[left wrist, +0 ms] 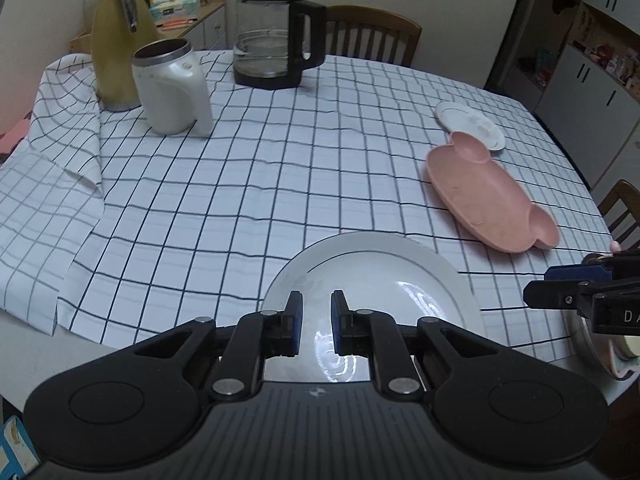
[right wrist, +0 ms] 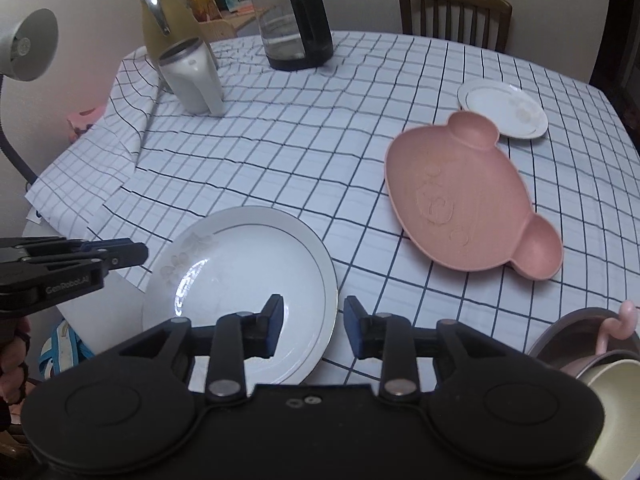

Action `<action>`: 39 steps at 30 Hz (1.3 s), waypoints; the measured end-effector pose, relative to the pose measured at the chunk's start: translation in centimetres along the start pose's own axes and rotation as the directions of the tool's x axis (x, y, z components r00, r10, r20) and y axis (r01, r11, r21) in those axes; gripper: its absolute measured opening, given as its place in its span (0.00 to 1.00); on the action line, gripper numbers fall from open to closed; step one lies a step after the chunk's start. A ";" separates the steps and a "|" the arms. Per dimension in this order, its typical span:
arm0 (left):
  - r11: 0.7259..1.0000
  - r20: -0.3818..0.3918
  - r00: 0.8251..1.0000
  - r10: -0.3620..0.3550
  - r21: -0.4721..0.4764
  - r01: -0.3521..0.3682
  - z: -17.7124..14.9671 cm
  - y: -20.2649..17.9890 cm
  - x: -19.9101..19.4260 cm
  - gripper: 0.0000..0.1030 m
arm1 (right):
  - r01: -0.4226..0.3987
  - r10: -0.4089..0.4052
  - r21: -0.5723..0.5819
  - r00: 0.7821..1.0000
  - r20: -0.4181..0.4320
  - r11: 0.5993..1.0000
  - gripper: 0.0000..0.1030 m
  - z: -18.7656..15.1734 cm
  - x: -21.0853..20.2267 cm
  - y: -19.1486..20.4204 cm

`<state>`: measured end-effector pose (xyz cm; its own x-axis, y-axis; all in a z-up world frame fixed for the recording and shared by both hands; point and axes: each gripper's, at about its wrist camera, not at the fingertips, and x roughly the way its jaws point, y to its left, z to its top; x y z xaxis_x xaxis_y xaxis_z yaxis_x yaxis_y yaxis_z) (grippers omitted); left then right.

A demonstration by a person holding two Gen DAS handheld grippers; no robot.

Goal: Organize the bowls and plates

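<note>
While both hand-held grippers hover empty, left (left wrist: 316, 306) narrowly parted, right (right wrist: 314, 312) wider, glossy round white plate (right wrist: 240, 292) lies beneath

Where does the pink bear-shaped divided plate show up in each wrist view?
Left wrist: pink bear-shaped divided plate at right of centre, near the table's right edge.
Right wrist: same plate right of centre, larger.
Shared landmark: small white plate just beyond its far ear.

A table (right wrist: 80, 312) wears a checked cloth (right wrist: 280, 152). On it sit a white plate (right wrist: 240, 276), a pink tray (right wrist: 460, 200), a small plate (right wrist: 500, 108), a kettle (right wrist: 296, 24) and a mug (right wrist: 192, 76).
</note>
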<state>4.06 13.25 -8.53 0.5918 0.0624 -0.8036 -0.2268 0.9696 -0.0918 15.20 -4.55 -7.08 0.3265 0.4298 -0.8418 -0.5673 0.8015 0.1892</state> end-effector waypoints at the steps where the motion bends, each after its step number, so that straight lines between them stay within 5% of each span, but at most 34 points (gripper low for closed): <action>1: 1.000 0.006 1.000 -0.003 0.008 0.003 0.2 -0.3 -0.2 0.13 | 0.001 -0.001 -0.006 1.000 0.010 1.000 0.37 0.1 -0.5 0.1; 6: 0.999 0.028 0.999 -0.034 0.037 0.033 1.4 -1.6 -1.3 0.21 | 0.005 -0.004 -0.012 0.998 0.057 1.000 0.47 0.7 -2.5 0.0; 11: 0.998 0.082 0.995 -0.050 0.053 0.046 3.1 -3.1 -2.0 0.56 | 0.009 -0.008 -0.017 0.996 0.094 1.000 0.58 1.7 -4.0 -0.6; 19: 0.992 0.106 0.989 -0.100 0.088 0.091 7.4 -6.4 -0.5 0.69 | 0.035 -0.035 -0.002 0.990 0.134 0.999 0.76 4.0 -5.4 -3.7; 26: 0.988 0.112 0.985 -0.127 0.100 0.116 12.1 -9.3 2.0 0.73 | 0.079 -0.082 0.021 0.983 0.163 0.997 0.92 7.4 -5.4 -7.9; 39: 0.984 0.100 0.987 -0.126 0.139 0.112 20.5 -13.7 7.7 0.73 | 0.121 -0.133 0.080 0.977 0.166 0.989 0.94 14.6 -3.2 -15.2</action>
<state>27.59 5.29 -1.37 0.6901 -0.0374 -0.7228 -0.0495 0.9939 -0.0987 33.80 -12.03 0.10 0.5204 0.3822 -0.7636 -0.4610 0.8785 0.1255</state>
